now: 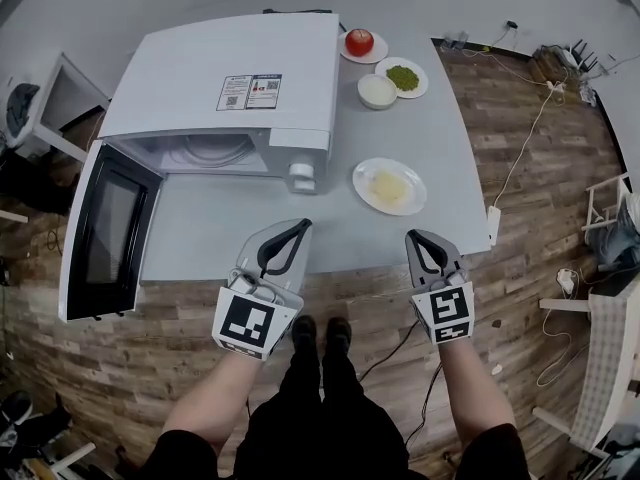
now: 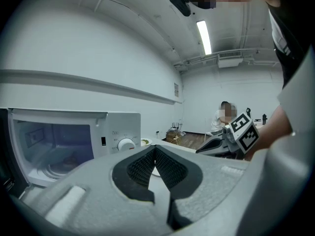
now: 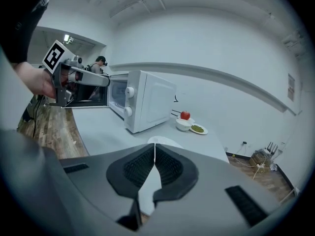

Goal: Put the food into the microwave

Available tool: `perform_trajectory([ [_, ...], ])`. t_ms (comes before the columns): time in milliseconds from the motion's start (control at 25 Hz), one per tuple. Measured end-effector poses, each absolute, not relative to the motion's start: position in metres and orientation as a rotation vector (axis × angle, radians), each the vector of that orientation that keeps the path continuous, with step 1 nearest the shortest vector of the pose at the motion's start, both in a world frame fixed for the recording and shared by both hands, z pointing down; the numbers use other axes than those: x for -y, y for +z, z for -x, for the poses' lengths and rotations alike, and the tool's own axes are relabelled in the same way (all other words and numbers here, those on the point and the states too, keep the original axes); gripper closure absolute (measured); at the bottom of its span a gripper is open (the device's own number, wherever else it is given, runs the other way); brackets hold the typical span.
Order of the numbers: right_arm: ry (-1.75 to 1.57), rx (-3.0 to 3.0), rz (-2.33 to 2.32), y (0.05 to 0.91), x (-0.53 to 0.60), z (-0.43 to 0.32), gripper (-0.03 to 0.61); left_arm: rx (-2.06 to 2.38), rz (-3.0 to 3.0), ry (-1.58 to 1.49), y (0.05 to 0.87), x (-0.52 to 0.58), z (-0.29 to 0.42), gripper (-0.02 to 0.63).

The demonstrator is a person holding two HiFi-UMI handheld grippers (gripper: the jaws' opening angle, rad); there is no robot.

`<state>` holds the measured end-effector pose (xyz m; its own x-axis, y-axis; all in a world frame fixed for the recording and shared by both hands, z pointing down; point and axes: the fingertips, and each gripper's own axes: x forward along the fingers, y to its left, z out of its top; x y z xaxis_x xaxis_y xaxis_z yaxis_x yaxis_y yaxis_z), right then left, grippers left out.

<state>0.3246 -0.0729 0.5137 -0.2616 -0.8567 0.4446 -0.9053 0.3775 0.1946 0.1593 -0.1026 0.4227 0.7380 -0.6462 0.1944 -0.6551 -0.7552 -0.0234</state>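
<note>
The white microwave (image 1: pixel 235 93) stands at the table's back left, its door (image 1: pixel 105 233) swung wide open to the left and the cavity (image 2: pixel 54 151) showing a glass turntable. A plate of pale yellow food (image 1: pixel 389 186) lies on the table to the right of the microwave, partly hidden behind my right jaws as the plate (image 3: pixel 165 141) in the right gripper view. My left gripper (image 1: pixel 298 228) hovers over the front edge, shut and empty. My right gripper (image 1: pixel 415 238) is level with it, in front of the plate, also shut and empty.
At the back right are a red fruit on a plate (image 1: pixel 359 41), a white bowl (image 1: pixel 377 91) and a plate of green food (image 1: pixel 402 77). The grey table (image 1: pixel 220 238) ends near both grippers. Cables (image 1: pixel 520 148) run over the wood floor. A person (image 2: pixel 224 114) sits far off.
</note>
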Motion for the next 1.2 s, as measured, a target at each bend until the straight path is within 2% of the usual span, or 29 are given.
perform_trajectory([
  [480,0.072,2.138,-1.467,0.558,0.102,-0.334,0.563,1.059,-2.919,0.352,0.471,0.118,-0.193,0.606],
  [960,-0.183,1.918,-1.213,0.593,0.116,-0.34,0.558,1.119,-2.898,0.467,0.502,0.136,-0.195,0.607],
  [1080,-0.245,1.866,-1.144,0.6,0.117,-0.34,0.501,1.111,-2.896,0.475,0.507,0.136,-0.199,0.607],
  [1200,-0.289,1.818,-1.084,0.607,0.116,-0.342,0.491,1.091,-2.884,0.477,0.512,0.132,-0.203,0.606],
])
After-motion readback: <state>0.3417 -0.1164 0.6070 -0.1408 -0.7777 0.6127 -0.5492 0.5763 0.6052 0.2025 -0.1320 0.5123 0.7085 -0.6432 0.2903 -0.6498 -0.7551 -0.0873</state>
